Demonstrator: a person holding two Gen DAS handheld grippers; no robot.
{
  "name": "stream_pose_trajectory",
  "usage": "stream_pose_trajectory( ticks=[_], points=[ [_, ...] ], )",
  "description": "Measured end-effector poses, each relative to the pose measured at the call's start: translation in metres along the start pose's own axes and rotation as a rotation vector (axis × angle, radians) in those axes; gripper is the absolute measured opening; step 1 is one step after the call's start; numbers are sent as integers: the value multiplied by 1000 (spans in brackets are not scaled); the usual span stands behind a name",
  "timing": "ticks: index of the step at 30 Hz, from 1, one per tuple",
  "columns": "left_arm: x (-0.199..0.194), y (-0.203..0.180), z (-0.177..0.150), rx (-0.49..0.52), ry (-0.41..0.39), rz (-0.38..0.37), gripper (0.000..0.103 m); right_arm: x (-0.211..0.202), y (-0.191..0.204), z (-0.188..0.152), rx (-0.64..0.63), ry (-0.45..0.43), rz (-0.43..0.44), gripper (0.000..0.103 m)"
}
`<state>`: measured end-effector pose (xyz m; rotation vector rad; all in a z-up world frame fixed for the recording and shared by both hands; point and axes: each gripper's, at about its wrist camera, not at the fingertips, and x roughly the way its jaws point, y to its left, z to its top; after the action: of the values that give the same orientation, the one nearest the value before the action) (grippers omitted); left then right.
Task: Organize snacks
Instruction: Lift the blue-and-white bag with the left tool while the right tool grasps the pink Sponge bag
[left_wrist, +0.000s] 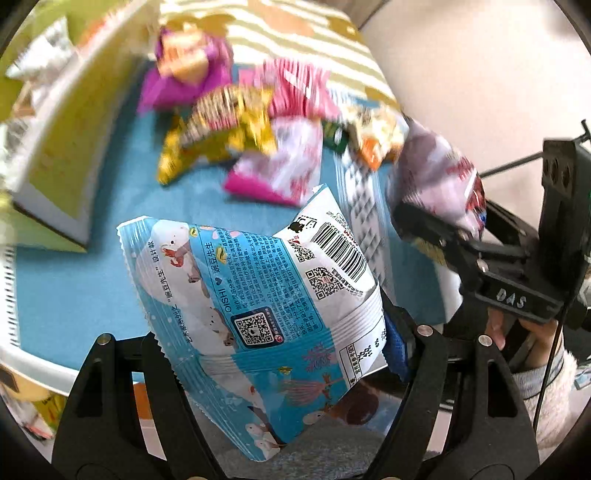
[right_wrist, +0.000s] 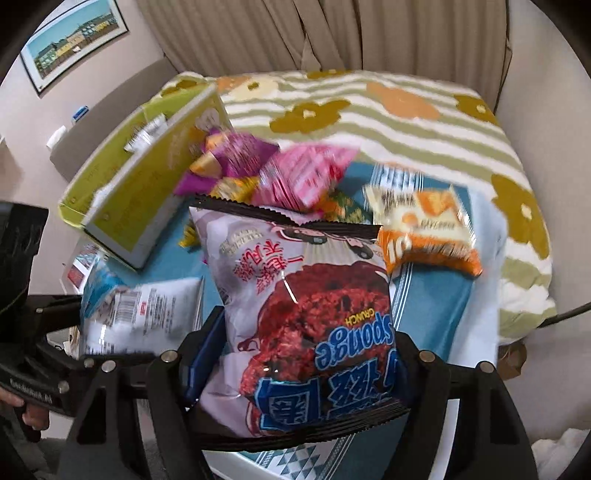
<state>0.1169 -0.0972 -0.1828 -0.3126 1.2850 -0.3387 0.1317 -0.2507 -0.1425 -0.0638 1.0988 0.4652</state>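
Snack bags pinched, one per gripper: left gripper (left_wrist: 280, 354) clamps blue bag (left_wrist: 255, 291), right gripper (right_wrist: 295, 373) clamps sponge-crunch bag (right_wrist: 303, 321), raised off blue cloth (left_wrist: 74, 280) for sorting, likely toward green box (right_wrist: 147, 192).

A bed (right_wrist: 406, 122) with a striped flower blanket carries a teal cloth (right_wrist: 436, 295), where snack packets (right_wrist: 303, 177) and a green box (right_wrist: 147, 199) lie.

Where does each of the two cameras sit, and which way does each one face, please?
Left wrist: on the left hand-held gripper, looking down along its fingers at the blue Oishi bag it clamps; the person's hand and the right hand-held gripper show at right.
Right wrist: on the right hand-held gripper, facing down at the Sponge Crunch bag it clamps; fingers show at lower left.
Shared: both bags, the snack pile, the green box, the blue cloth.
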Motion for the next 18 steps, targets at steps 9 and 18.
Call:
stream_pose_trajectory(
  ticks=[9,18],
  points=[
    [-107,24,34,-11,-207,46,74,-51,37,53,-84,-145,2,71],
    [-165,105,68,-100,-311,124,74,-50,111,107,-120,-223,68,71]
  ],
)
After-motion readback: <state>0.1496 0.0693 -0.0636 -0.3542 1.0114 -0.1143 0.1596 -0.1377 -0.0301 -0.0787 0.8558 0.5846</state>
